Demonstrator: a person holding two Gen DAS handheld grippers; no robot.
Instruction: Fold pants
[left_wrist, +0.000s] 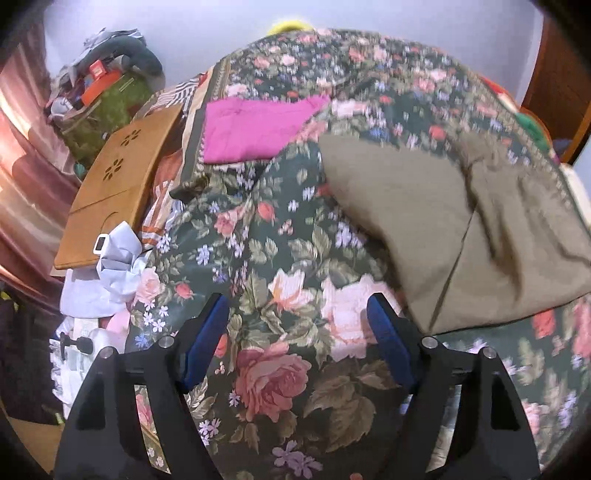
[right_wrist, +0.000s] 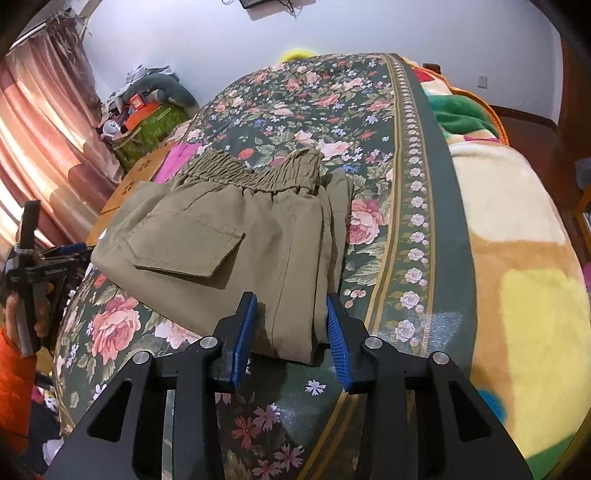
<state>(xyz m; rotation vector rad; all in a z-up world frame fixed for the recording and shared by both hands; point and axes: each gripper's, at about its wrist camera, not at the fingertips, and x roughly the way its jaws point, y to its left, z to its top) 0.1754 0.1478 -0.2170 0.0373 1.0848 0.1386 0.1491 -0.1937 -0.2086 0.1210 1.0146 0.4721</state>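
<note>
Olive pants (right_wrist: 236, 240) folded, lying flat on floral bedspread (right_wrist: 295, 103).

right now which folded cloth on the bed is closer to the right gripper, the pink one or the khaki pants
The khaki pants: their near edge lies between the open fingers of the right gripper. The pink cloth lies beyond their waistband.

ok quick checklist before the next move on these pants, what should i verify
1. Right gripper open, straddling the near edge of the olive pants: ok.
2. Left gripper open and holding nothing, over the floral bedspread: ok.
3. Pants already folded into a compact stack, elastic waistband at the far end: ok.
4. Edges aligned: not ok, layers stagger on the right side.
5. Pink cloth apart from the pants: ok.
6. Fabric caught between the right jaws: cannot tell.
</note>
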